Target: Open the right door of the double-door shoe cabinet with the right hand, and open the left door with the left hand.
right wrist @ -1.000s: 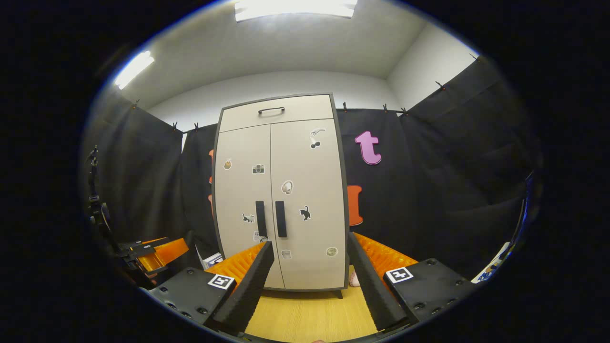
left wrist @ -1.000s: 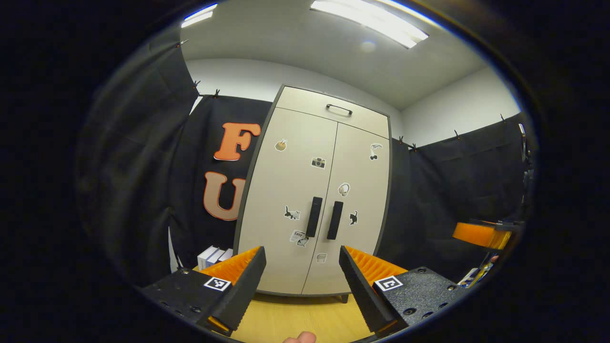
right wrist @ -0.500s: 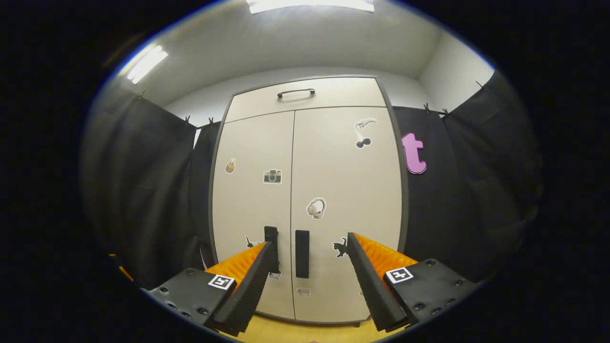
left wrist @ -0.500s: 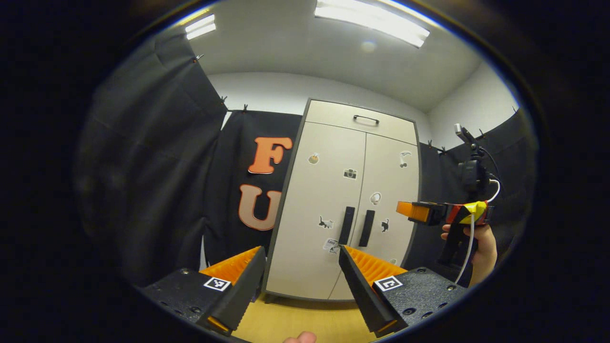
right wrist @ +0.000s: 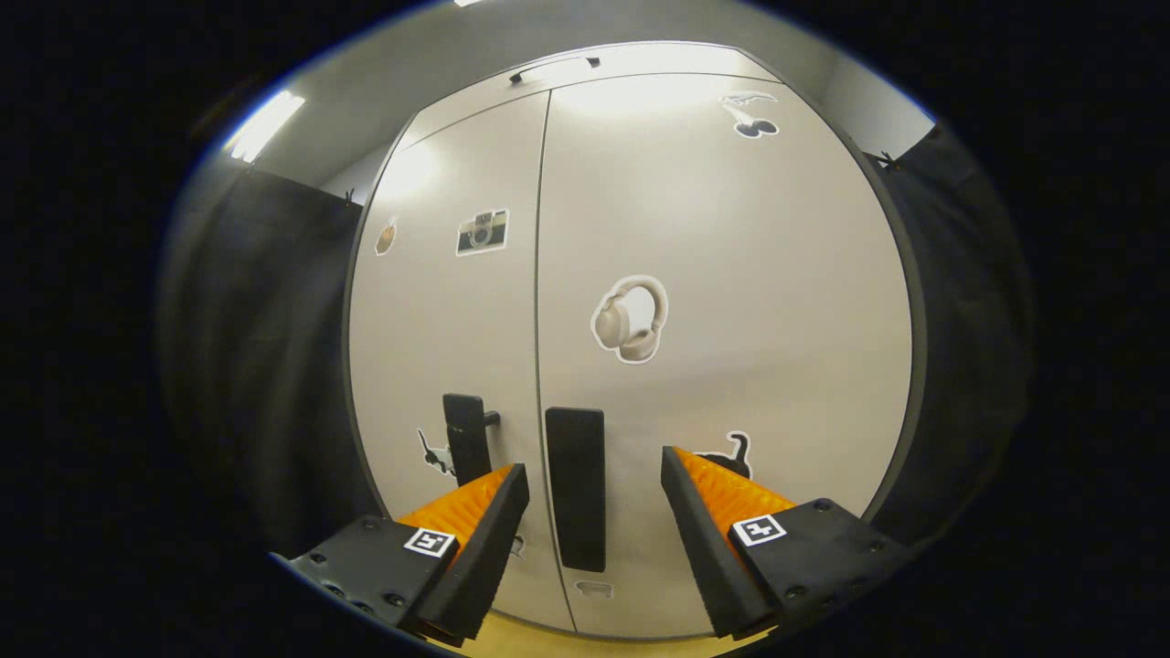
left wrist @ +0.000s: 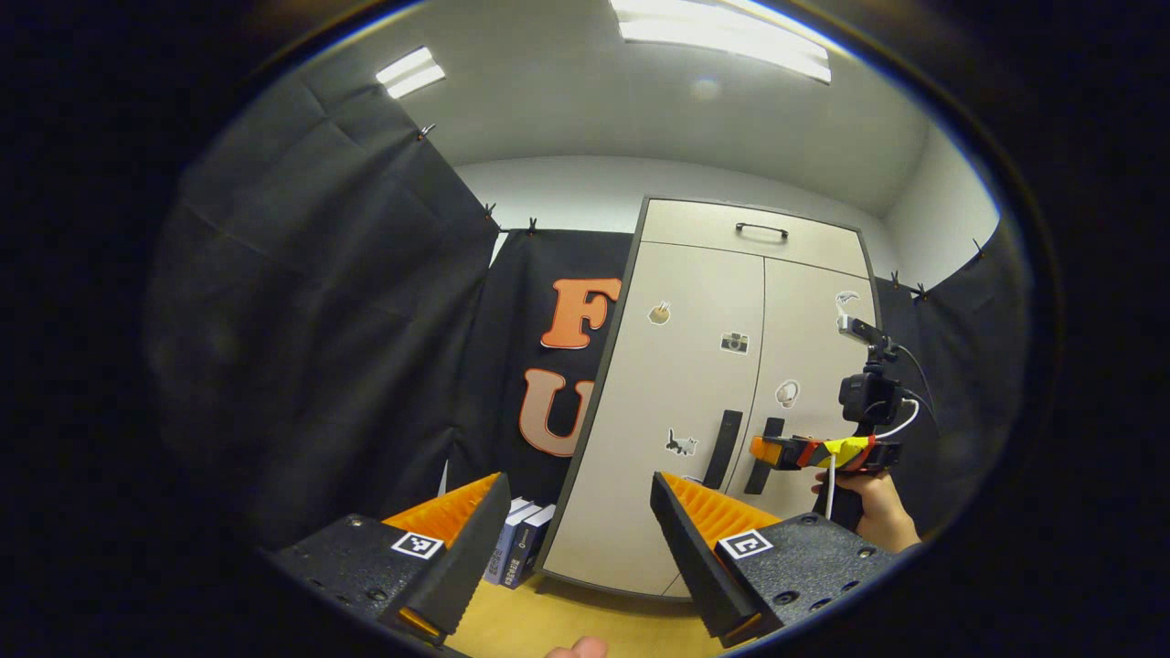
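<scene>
The beige double-door shoe cabinet (left wrist: 676, 384) stands with both doors closed. In the right gripper view it is very close: the right door (right wrist: 731, 274) carries a dark vertical handle (right wrist: 578, 489), and the left door (right wrist: 439, 320) has its own handle (right wrist: 464, 439). My right gripper (right wrist: 594, 468) is open, its fingers on either side of the right handle and not touching it. In the left gripper view a hand (left wrist: 877, 516) holds that right gripper (left wrist: 786, 451) at the right handle. My left gripper (left wrist: 578, 486) is open, empty and well back from the cabinet.
Above the doors is a drawer front with a dark handle (left wrist: 761, 230). Some boxes (left wrist: 521, 548) stand on the wooden floor (left wrist: 512, 631) left of the cabinet. Black cloth walls close in on both sides. A fingertip (left wrist: 576, 649) shows at the bottom edge.
The right gripper has gone forward to the cabinet, and the right handle now sits between its fingers. The left gripper view has swung left, so the cabinet lies farther right.
</scene>
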Demonstrator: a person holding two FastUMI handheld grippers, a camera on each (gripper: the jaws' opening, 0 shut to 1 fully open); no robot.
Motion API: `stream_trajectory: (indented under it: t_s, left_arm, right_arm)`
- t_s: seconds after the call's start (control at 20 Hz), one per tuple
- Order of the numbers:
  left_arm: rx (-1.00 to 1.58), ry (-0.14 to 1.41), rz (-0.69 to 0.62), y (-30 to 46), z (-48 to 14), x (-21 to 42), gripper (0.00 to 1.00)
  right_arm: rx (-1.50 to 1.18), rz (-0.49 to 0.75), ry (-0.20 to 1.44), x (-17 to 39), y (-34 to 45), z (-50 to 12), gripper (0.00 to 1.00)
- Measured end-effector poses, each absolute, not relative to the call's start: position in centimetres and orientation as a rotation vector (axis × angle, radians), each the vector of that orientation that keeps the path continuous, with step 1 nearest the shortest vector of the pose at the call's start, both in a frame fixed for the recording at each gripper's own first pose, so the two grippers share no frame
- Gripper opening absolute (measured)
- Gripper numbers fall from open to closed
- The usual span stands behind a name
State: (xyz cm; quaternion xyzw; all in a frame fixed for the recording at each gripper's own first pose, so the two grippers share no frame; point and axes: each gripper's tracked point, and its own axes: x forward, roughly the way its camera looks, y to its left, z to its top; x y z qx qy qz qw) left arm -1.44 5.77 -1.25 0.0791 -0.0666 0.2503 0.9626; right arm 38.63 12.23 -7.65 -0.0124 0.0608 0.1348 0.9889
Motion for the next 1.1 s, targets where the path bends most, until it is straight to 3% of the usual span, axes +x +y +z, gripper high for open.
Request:
stream_trajectory:
  t_s: [0.1, 0.15, 0.3, 0.4, 0.6, 0.85, 1.1]
  left_arm:
    - [0.185, -0.135, 0.479, 6.4, -1.6, 0.1, 0.94]
    - [0.189, -0.135, 0.458, 6.8, -1.7, 1.1, 0.94]
    - [0.188, -0.115, 0.379, 8.1, -2.5, 3.8, 0.92]
    - [0.19, -0.112, 0.32, 8.7, -2.8, 5.4, 0.94]
    - [0.145, -0.06, 0.252, 9.8, -4.4, 6.6, 0.94]
    - [0.126, -0.051, 0.257, 10.9, -4.1, 6.0, 0.94]
    - [0.133, -0.061, 0.246, 9.9, -4.0, 6.4, 0.94]
  right_arm:
    - [-0.018, 0.252, 0.113, 39.0, 12.3, -8.1, 0.88]
    - [-0.014, 0.233, 0.1, 39.1, 12.5, -8.2, 0.76]
    - [-0.036, 0.238, 0.095, 38.6, 13.3, -8.7, 0.73]
    - [0.006, 0.245, 0.067, 38.8, 13.3, -8.7, 0.41]
    - [0.087, 0.255, 0.088, 38.9, 13.3, -8.7, 0.22]
    - [0.082, 0.275, 0.117, 37.0, 13.1, -8.5, 0.23]
    - [0.06, 0.42, 0.184, 31.5, 11.4, -7.8, 0.23]
